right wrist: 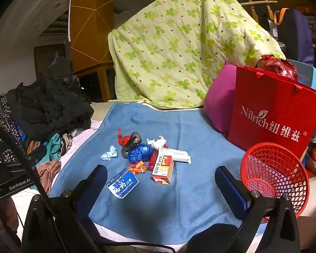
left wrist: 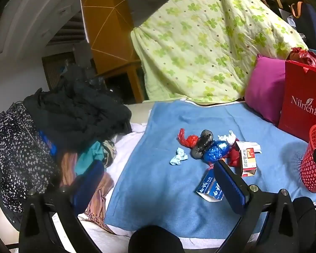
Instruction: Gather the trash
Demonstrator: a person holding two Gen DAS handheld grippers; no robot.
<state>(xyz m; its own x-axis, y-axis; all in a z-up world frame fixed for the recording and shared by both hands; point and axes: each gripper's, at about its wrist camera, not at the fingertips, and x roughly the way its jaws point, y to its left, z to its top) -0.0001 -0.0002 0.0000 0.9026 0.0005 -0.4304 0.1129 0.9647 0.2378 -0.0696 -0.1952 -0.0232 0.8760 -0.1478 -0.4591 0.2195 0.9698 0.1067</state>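
Note:
A small heap of trash lies on the blue towel [left wrist: 158, 206]: a red plastic wad [left wrist: 189, 140], a black wad [left wrist: 202, 146], a blue foil-like wad [left wrist: 217, 150], a white tissue [left wrist: 227, 137], a pale blue tissue [left wrist: 178, 157], a red-and-white medicine box [right wrist: 163, 167], a blue toothpaste box [right wrist: 123, 184], an orange wrapper [right wrist: 138, 167] and a long white box [right wrist: 180, 156]. A red mesh basket [right wrist: 273, 172] lies tilted at the right. My left gripper [left wrist: 158, 166] hovers open short of the heap, holding nothing. My right gripper [right wrist: 160, 169] is open and holds nothing.
A red paper bag [right wrist: 273, 113] and a magenta pillow [right wrist: 219, 105] stand behind the basket. A green clover quilt [right wrist: 179, 52] hangs at the back. A heap of dark clothes [left wrist: 73, 109] fills the left side, beside the towel.

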